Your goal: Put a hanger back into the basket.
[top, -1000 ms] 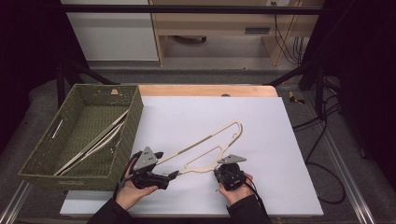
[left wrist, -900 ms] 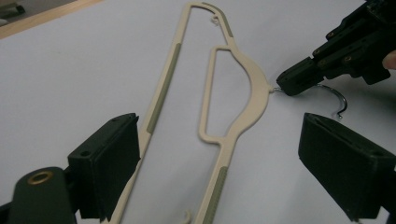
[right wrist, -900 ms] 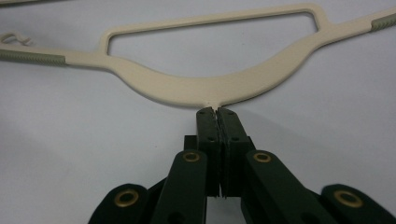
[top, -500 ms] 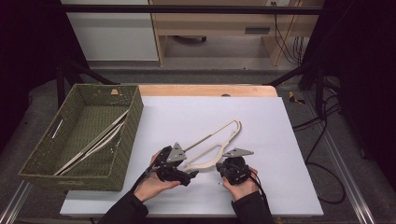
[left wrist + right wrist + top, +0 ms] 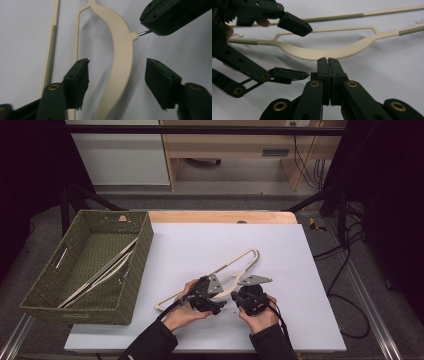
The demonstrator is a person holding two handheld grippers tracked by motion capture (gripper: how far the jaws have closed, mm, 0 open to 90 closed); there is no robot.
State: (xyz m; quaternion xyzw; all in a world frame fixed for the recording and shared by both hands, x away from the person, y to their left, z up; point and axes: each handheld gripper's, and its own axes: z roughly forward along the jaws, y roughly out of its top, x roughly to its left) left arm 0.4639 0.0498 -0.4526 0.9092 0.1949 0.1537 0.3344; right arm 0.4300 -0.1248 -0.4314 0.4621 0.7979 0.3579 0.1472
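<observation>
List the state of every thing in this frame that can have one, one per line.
Cream hanger: lying flat on the white table, outside the basket.
Left tool: open, jaws astride the hanger's curved neck, not closed on it.
Right tool: shut on the hanger's metal hook stub at the neck.
Green woven basket: upright at the table's left edge, holding other cream hangers that lean inside.

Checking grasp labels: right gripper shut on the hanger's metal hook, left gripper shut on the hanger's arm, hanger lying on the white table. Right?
Not quite. The left gripper is open: in the left gripper view its jaws stand wide apart on either side of the cream hanger, not clamping it. The rest holds: the right gripper is shut on the hanger's metal hook, and the hanger lies on the white table.
</observation>
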